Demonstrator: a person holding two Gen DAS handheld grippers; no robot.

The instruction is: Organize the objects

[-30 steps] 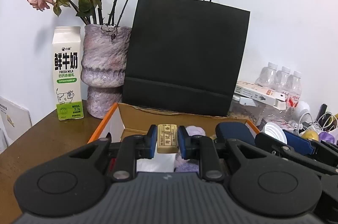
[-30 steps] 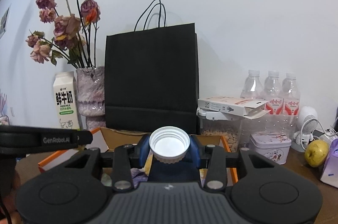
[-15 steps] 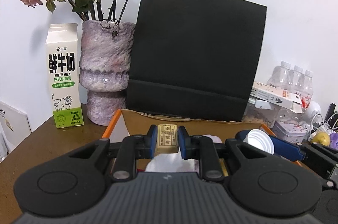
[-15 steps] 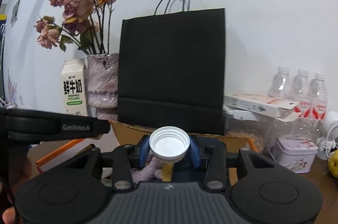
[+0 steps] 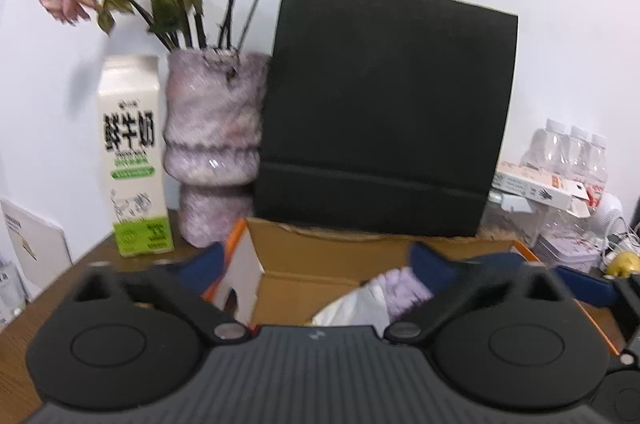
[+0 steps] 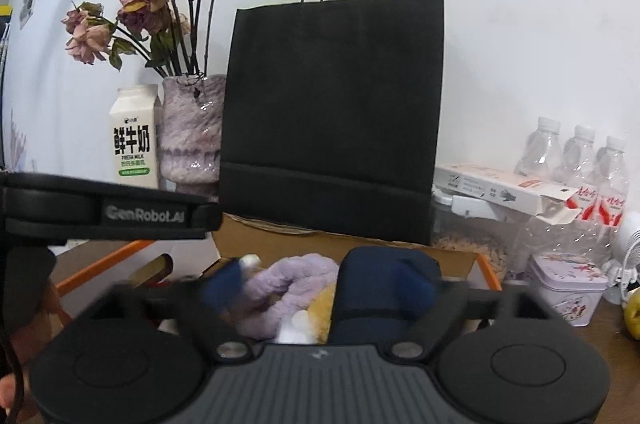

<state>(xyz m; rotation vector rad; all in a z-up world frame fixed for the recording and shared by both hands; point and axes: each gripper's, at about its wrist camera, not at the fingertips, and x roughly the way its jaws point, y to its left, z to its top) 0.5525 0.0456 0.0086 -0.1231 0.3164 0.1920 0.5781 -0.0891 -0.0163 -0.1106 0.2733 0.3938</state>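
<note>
Cardboard box [image 5: 328, 264] with an orange rim sits at 12 o'clock from both cameras, just in front of the black paper bag [image 5: 384, 112], and it is where I am sorting things. Left gripper [image 5: 316, 260]: its jaws have just been opening and now stand spread wide over the box, nothing between the blue pads. Right gripper [image 6: 324, 284]: its jaws have likewise just been opening and stand wide, nothing pressed between them. I cannot pick out either dropped item with certainty; a small brownish block [image 6: 154, 266] at about 10 o'clock in the right view may be one, but blur prevents confirmation. Already in the box: a lilac plush thing [image 6: 288, 284], a dark blue bundle [image 6: 384, 288], and something white and crinkled [image 5: 352, 308]. My judgement is that the release is done and a clean retreat is the step in hand. I would keep both sets of jaws wide, lift straight up before swinging aside so the pads do not snag the plush, and keep clear of the vase [image 5: 214, 148] and milk carton [image 5: 134, 156] at 10 o'clock. The two grippers sit near each other, so I would withdraw one at a time.
</note>
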